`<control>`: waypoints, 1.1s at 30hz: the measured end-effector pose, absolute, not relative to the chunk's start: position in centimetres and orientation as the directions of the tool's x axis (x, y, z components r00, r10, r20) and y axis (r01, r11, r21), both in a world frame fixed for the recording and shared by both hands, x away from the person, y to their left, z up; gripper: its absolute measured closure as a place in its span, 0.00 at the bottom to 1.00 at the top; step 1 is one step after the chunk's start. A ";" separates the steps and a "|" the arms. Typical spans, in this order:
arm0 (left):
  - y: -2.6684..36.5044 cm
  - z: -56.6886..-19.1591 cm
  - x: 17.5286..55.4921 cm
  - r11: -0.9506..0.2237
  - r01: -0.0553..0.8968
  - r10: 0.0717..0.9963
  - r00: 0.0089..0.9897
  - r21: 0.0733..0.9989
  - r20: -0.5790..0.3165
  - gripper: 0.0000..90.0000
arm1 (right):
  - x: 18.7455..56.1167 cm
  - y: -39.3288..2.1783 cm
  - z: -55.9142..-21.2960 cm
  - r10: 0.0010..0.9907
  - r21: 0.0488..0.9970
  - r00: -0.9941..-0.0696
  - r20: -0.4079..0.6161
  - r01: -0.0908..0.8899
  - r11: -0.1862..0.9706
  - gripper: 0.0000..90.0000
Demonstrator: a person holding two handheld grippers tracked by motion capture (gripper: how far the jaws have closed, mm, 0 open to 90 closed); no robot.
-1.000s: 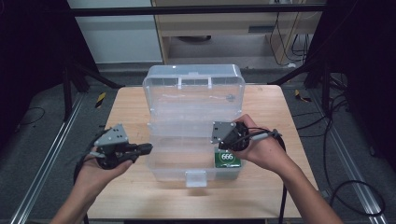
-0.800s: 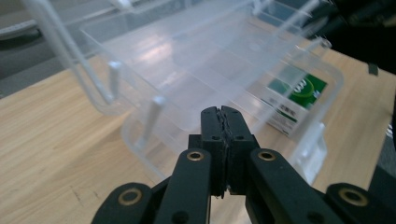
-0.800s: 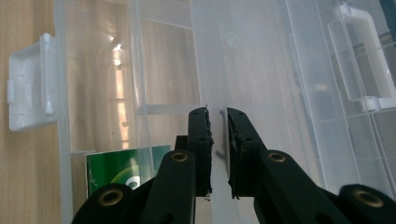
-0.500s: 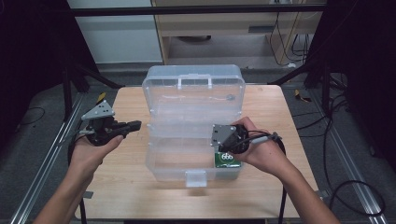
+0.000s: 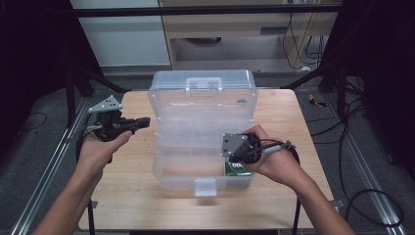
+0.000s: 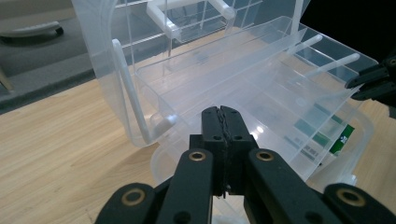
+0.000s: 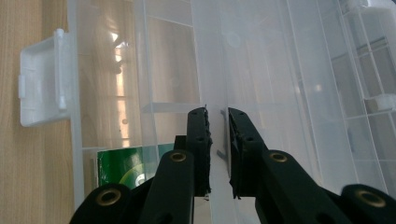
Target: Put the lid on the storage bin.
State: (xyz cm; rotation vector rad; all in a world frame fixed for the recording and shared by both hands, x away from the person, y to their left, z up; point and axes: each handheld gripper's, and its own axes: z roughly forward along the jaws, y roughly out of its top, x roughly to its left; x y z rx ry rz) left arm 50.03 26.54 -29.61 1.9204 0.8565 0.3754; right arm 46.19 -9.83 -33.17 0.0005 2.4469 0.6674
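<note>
A clear plastic organiser box (image 5: 203, 98) stands open in the middle of the wooden table, lid raised at the far side and its trays stepped toward me. My left gripper (image 5: 144, 121) hovers left of the box, pointing at it, jaws shut with nothing between them (image 6: 220, 112). My right gripper (image 5: 226, 149) reaches over the box's right front part. Its jaws (image 7: 217, 114) stand almost together, shut on a thin clear tray wall (image 7: 210, 56) that runs between them. A green packet (image 5: 237, 169) lies in the front right compartment below it (image 7: 123, 170).
The box's white latch (image 5: 205, 186) hangs at its front edge (image 7: 42, 84). Bare wood of the table (image 5: 122, 196) lies left, right and in front of the box. Metal rails flank the table, and cables (image 5: 372, 205) lie on the floor.
My left hand has carried its shut gripper from the box's front left corner toward the far left and a little higher. The right gripper has stayed in place over the box.
</note>
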 end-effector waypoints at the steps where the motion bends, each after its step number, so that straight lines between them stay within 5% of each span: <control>1: 26.5 -29.6 50.0 -0.289 0.405 0.702 0.706 0.867 -0.096 1.00 | 46.2 -9.8 -33.2 0.152 0.464 -0.821 -0.551 -0.150 0.873 0.89; 33: 26.3 -29.1 51.6 -0.238 0.453 0.710 0.685 0.859 -0.164 1.00 | 45.0 -9.9 -34.1 0.147 0.462 -0.826 -0.545 -0.149 0.874 0.87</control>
